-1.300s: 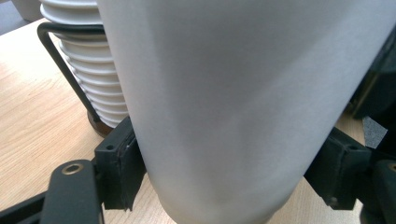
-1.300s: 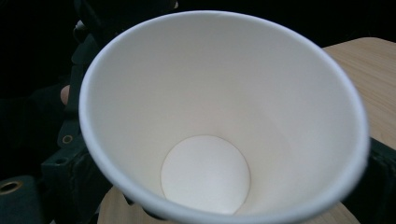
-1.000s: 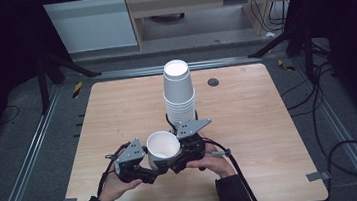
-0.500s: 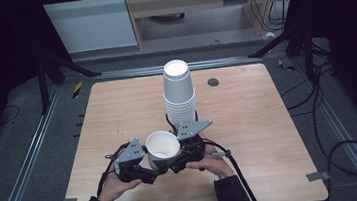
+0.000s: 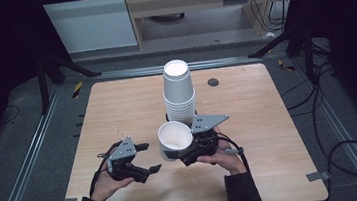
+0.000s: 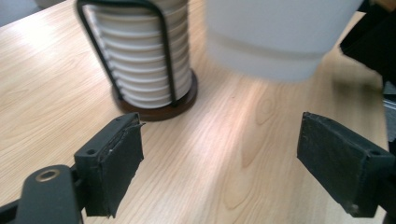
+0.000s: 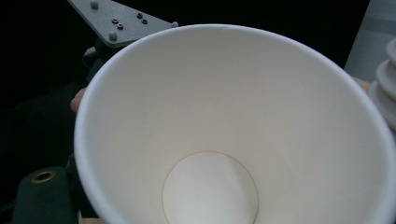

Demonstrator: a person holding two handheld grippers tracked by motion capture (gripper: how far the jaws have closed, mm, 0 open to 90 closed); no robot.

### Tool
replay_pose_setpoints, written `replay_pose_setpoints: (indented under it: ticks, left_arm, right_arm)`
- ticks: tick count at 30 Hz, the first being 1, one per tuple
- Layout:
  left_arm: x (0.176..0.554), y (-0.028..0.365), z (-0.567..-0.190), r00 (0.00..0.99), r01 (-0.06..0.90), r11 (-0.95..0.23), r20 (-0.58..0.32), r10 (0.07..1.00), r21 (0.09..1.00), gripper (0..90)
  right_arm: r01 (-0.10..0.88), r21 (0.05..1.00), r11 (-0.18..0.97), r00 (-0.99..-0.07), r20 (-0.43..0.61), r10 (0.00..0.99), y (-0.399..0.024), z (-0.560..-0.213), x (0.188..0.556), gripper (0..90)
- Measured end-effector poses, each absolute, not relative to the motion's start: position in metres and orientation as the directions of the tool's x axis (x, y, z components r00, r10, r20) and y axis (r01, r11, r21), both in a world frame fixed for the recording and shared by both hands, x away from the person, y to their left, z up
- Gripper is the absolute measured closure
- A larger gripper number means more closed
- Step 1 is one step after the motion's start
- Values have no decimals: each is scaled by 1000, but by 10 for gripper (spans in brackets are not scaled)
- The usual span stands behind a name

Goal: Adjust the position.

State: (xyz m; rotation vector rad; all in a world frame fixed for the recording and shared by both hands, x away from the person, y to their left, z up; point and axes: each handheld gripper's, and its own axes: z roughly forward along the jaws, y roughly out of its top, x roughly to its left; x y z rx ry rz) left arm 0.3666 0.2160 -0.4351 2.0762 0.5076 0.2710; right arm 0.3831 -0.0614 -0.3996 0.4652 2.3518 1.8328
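Behind the held cup (image 5: 174,139) stands the cup stack (image 5: 179,93).

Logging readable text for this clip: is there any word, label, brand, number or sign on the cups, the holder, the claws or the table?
None can be read.
The single paper cup held in the right claw: plain white, inside and out.
The cup stack in its wire holder: plain white, no print.
The left claw, open: bare black pads, no marking.
The table: plain wood grain.
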Motion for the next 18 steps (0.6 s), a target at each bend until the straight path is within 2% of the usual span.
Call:
replay_pose_setpoints:
  ticks: [18]
  left_arm:
    - [383,241,-444,795,363,-417,-44,604,833,135]
  right_arm:
    - [164,947,274,-900,31,434,-99,-389,373,151]
